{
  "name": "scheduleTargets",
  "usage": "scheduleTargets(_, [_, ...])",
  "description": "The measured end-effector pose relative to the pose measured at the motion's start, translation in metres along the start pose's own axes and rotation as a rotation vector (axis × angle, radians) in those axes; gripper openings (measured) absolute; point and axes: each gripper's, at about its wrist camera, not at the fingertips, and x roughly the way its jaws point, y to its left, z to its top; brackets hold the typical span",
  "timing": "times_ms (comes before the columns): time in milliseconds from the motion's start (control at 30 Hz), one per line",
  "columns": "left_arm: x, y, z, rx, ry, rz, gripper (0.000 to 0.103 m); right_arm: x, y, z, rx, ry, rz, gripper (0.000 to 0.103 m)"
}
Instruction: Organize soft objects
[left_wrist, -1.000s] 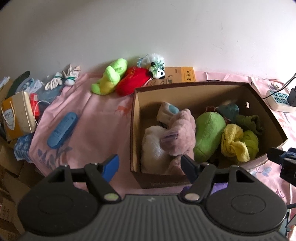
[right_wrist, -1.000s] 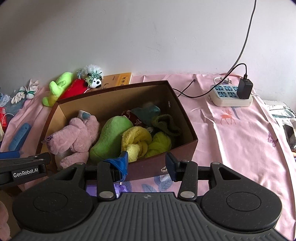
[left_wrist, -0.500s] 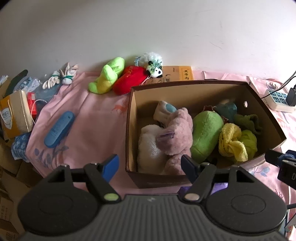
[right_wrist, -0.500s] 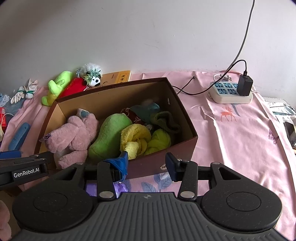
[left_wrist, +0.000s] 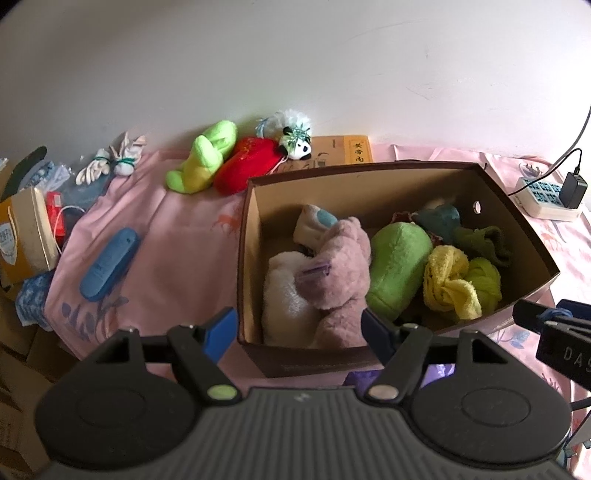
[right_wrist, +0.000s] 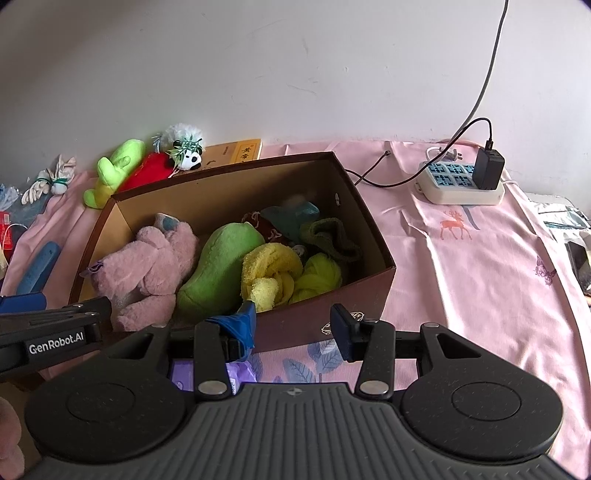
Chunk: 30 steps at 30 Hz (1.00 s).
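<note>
Left wrist view: brown cardboard box (left_wrist: 517, 206) already holds several plush toys, lime-green plush (left_wrist: 203, 162) and red plush (left_wrist: 251, 166) remain outside by the wall, left gripper (left_wrist: 299, 332) wide open, right gripper (right_wrist: 291, 328) partly open, both empty.

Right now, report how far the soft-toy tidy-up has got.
Done: the box already holds a pink plush, a green plush, a yellow cloth and more. In hand: nothing; the left gripper and right gripper are both open and empty. Left: the lime plush, red plush, panda toy and white gloves lie outside the box.
</note>
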Motion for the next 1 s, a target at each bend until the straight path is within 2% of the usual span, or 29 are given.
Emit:
scheduleTargets(400, [-0.0021, -0.0014, -0.0009, -0.003, -0.005, -0.008, 0.074, -0.0013, 0.0009, -0.0009, -0.001, -0.001, 0.001, 0.028])
scheduleTargets(1000, [-0.0098, -0.0012, -0.0017, -0.001, -0.052, 0.008, 0.073, -0.0055, 0.004, -0.0009, -0.007, -0.002, 0.001, 0.028])
